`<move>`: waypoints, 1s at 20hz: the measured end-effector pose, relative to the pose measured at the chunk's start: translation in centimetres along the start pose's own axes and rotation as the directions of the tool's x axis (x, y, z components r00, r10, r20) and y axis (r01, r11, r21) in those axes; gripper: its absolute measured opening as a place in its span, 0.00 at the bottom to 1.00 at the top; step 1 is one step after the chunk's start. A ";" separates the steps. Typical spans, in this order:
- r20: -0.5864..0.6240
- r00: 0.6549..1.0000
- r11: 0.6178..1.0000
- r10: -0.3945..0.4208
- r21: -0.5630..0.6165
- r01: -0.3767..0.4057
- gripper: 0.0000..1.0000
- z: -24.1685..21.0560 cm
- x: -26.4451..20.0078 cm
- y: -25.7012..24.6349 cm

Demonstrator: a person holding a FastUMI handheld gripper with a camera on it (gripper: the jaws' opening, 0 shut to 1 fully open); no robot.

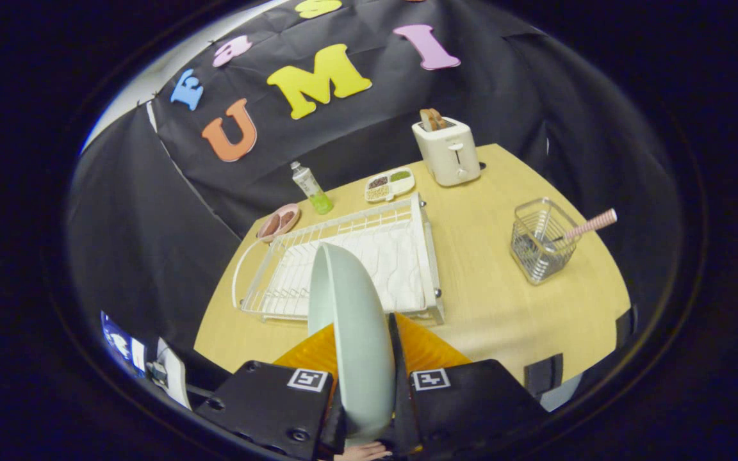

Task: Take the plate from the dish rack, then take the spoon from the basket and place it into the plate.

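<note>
Tongs (362,358) clamped on upright pale-green plate (353,320) above white dish rack (343,262); spoon (583,227) in wire basket (539,250).

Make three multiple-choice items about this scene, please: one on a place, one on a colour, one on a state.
1. Where is the spoon?
A. In the wire basket
B. On the dish rack
C. In the plate

2. What colour is the plate?
A. Red
B. Pale green
C. Black

3. What are the gripper's fingers doing?
A. Standing open over the toaster
B. Closed on the bottle
C. Closed on the plate

Answers:
1 A: the spoon stands in the wire basket, its striped handle leaning out, on the table apart from the dish rack.
2 B: the plate is pale green, seen on edge.
3 C: the gripper has one finger on each side of the plate and both press on it; the toaster and bottle stand far beyond them.
</note>
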State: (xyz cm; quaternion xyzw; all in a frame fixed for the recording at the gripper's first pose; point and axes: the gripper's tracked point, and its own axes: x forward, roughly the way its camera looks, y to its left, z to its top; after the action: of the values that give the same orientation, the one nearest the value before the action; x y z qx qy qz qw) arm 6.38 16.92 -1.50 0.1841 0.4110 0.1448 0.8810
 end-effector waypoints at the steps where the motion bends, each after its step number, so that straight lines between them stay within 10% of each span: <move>1: 0.002 1.000 0.998 0.018 0.052 -0.018 0.35 -1.2 0.1 -0.5; 12: -0.076 0.992 0.931 0.097 0.359 -0.064 0.35 -8.6 5.8 -3.1; 20: -0.023 0.990 0.923 0.142 0.364 -0.124 0.42 -6.6 6.8 -2.6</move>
State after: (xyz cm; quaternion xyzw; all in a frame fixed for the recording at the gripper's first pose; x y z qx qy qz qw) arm 5.70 18.69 -11.15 0.3667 0.4387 0.1304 0.8100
